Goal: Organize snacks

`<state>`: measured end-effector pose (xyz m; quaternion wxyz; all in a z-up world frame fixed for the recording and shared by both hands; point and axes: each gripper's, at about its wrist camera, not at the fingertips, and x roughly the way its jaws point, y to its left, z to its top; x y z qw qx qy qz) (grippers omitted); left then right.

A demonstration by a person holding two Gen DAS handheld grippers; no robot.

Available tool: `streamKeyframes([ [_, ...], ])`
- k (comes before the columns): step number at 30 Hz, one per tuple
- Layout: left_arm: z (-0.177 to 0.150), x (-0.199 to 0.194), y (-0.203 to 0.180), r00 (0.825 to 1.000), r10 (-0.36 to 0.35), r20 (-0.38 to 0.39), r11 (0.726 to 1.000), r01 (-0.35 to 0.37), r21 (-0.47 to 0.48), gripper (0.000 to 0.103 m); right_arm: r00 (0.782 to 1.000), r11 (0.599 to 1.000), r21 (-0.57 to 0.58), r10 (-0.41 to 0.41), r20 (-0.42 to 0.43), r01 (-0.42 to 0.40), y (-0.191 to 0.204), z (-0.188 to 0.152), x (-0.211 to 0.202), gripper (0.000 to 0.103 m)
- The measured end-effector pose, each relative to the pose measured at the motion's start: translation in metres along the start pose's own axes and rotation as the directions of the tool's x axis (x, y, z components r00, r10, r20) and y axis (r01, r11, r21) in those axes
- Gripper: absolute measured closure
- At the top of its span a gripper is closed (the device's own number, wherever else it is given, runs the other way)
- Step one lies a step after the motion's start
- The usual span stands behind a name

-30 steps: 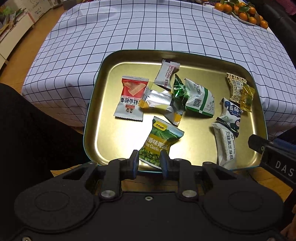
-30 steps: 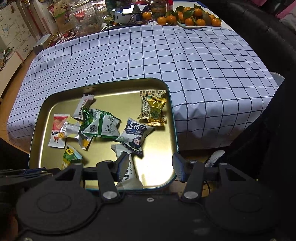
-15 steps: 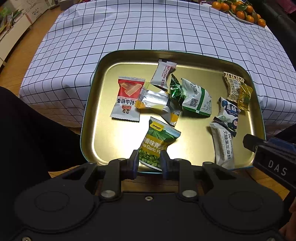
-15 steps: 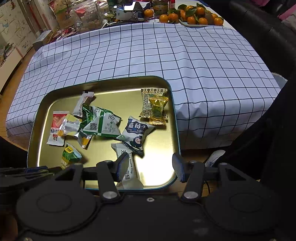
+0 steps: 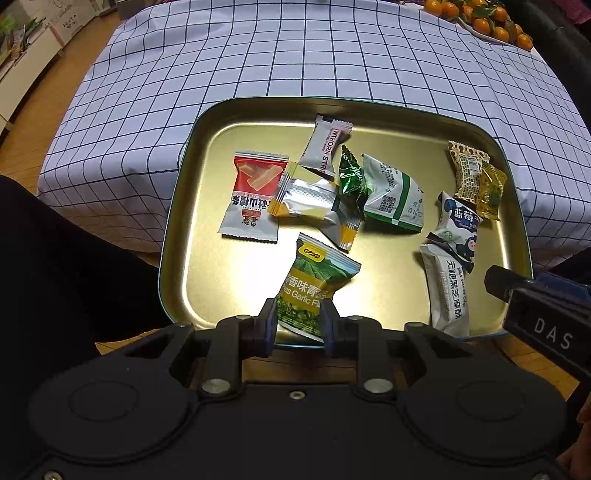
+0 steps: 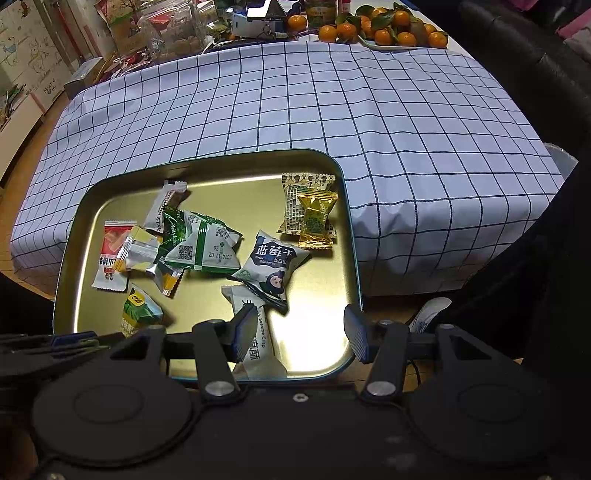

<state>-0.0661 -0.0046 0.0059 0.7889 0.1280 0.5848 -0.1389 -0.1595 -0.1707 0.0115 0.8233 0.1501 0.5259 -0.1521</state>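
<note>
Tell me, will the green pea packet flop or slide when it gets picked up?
The green pea packet looks puffy, so it will probably bend and crinkle. Its shiny wrapper may slip on the smooth gold tray. It seems small, likely light.

I am looking into a lived-in home, most likely a dining or living room. A checked tablecloth covers the table, with a plate of mandarins and a glass jar crowding its far end. Children's drawings hang on the left wall, a dark leather sofa sits to the right, and the floor is wood.
</note>
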Motion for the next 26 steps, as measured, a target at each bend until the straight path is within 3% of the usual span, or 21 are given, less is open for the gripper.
streamKeyframes([
  [26, 0.0005, 0.0021, -0.0015, 1.0, -0.015, -0.011, 1.0, 0.015, 0.007, 0.067, 1.0, 1.0, -0.001, 0.002, -0.005, -0.002, 0.0033, 0.0002, 0.0008, 0.048],
])
